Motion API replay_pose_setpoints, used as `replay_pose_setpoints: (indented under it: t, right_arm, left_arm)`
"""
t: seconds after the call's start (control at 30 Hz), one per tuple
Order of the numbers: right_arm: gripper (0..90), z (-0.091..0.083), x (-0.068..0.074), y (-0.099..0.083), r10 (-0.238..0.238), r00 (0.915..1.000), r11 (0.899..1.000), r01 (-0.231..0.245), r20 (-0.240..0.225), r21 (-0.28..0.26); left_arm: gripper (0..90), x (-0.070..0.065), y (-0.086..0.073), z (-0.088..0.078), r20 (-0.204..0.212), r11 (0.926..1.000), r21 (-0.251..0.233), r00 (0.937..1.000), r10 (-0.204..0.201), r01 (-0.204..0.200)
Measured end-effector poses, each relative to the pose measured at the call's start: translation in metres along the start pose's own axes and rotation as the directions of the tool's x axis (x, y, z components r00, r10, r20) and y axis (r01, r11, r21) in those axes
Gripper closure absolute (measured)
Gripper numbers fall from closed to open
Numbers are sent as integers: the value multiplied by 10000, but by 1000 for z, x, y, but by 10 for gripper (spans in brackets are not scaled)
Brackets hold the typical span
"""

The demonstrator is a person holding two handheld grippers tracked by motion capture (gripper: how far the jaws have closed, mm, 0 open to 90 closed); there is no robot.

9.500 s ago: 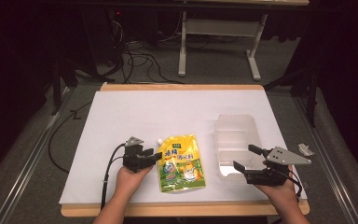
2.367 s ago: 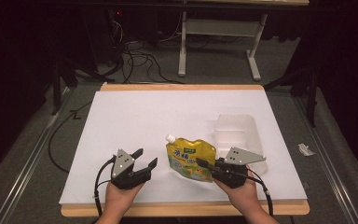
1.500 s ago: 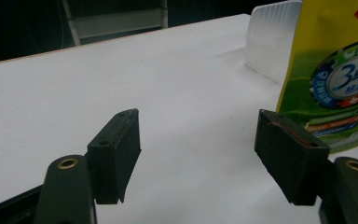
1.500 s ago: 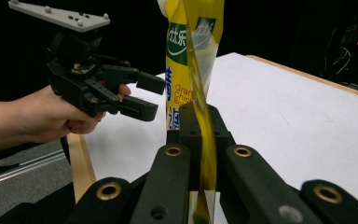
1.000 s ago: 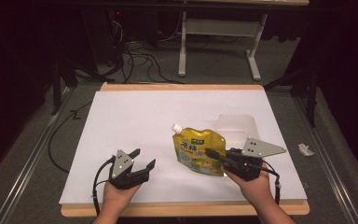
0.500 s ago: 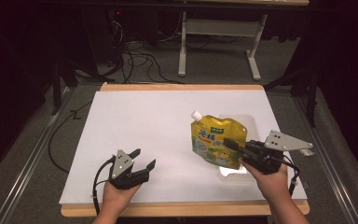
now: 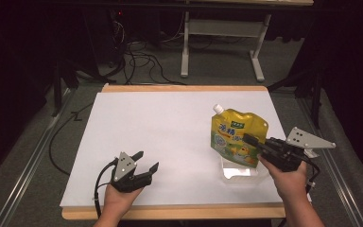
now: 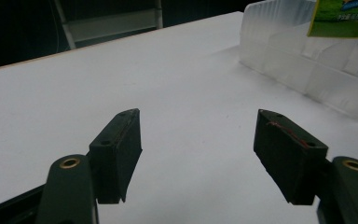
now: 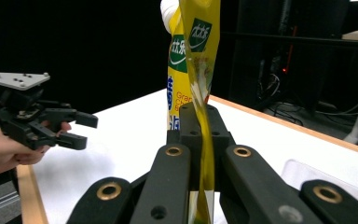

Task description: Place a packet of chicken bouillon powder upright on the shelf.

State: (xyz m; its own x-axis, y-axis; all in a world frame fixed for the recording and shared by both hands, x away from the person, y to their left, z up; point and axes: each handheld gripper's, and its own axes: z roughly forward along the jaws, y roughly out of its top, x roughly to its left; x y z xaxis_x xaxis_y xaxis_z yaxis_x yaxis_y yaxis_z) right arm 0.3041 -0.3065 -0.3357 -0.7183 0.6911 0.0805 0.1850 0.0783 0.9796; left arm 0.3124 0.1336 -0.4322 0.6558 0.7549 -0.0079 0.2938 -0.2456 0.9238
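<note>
A yellow spouted pouch (image 7: 236,135) hangs upright with its white cap at the top, held over the clear plastic tray (image 7: 240,172) at the table's right. My right gripper (image 7: 248,140) is shut on the pouch's lower edge; in the right gripper view the pouch (image 9: 186,51) rises from between the closed jaws of the right gripper (image 9: 200,122). My left gripper (image 7: 146,160) rests open near the front left of the table, holding nothing. In the left gripper view the left gripper (image 8: 198,122) has its jaws wide apart over bare white tabletop, with the tray (image 8: 307,60) and a corner of the pouch (image 8: 349,18) beyond.
The white table (image 7: 170,123) has a wooden rim. A metal stand (image 7: 220,33) and cables (image 7: 137,52) sit on the floor behind it. The left gripper (image 9: 81,126) in a hand appears at the left of the right gripper view.
My right gripper has carried the pouch to the right and slightly up, from beside the tray to over it. The left gripper has stayed in place.
</note>
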Motion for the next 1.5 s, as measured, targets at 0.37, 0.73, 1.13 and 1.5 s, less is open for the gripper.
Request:
replay_pose_setpoints:
  t: [0.37, 0.73, 1.13, 1.5]
  right_arm:
    - [900, -14, -19, -5, 332, 9973, 9994, -331, 655, -21]
    - [900, -24, -32, -8, 447, 9930, 9990, -442, 1098, -69]
    - [900, -17, -36, -6, 309, 9944, 9994, -321, 1013, 107]
    - [900, 11, -66, 2, 330, 9989, 9983, -344, 322, 465]
  left_arm:
    - [319, 0, 0, 1, 74, 10000, 80, 10000, 10, -11]
    - [319, 1, 0, 0, 94, 10000, 70, 9999, 49, -50]
    - [319, 0, -1, 1, 160, 9999, 135, 9998, 95, -98]
    - [320, 1, -1, 0, 129, 9999, 113, 9999, 31, -33]
